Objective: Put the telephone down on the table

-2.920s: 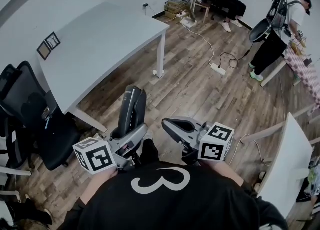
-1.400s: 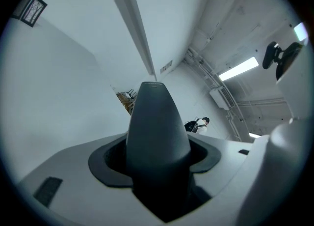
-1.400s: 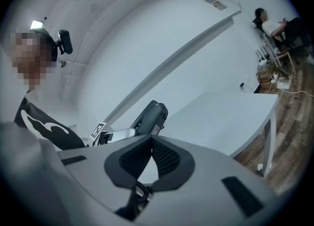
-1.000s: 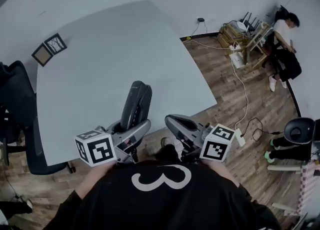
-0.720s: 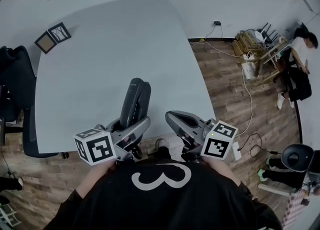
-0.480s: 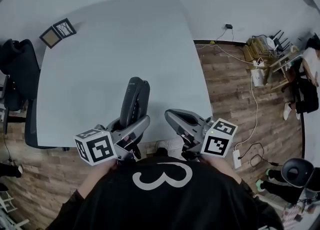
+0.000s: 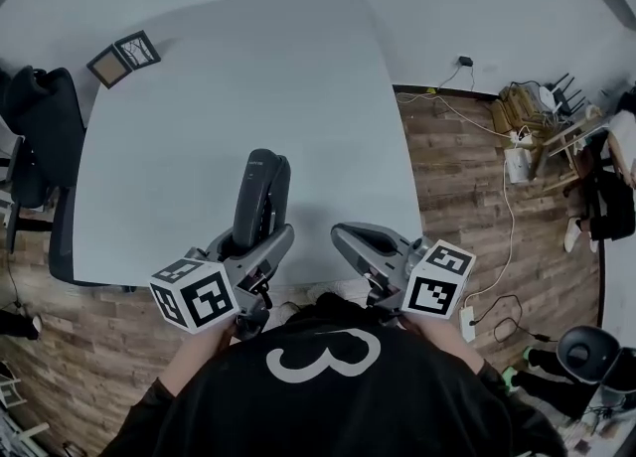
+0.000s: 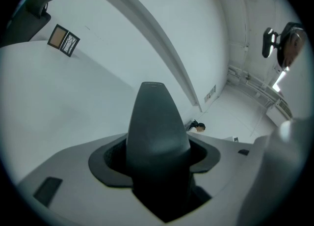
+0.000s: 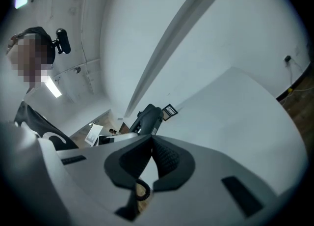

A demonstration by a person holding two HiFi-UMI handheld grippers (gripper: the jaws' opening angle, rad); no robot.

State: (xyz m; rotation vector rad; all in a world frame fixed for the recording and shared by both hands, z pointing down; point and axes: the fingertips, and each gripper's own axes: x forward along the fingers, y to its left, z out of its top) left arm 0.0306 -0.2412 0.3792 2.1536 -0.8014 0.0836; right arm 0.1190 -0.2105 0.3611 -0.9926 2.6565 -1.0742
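Observation:
A dark grey telephone handset [image 7: 260, 197] stands upright in my left gripper [image 7: 252, 246], whose jaws are shut on its lower end. It hangs above the near part of the pale grey table [image 7: 248, 77]. In the left gripper view the handset [image 8: 157, 131] fills the middle, wedged between the dark pads of my left gripper [image 8: 157, 171]. My right gripper [image 7: 356, 243] is level beside it, over the table's near edge, shut with nothing held. In the right gripper view the pads of my right gripper [image 9: 151, 157] meet, and the handset [image 9: 147, 118] shows behind them.
A small framed picture [image 7: 124, 56] lies at the table's far left corner. A black office chair [image 7: 40, 137] stands at the table's left side. To the right is wooden floor with cables, a power strip [image 7: 467, 321] and seated people [image 7: 611, 197].
The table has come from far ahead to right under both grippers as the person walked up and turned. The handset stays gripped in the left gripper; the right stays shut.

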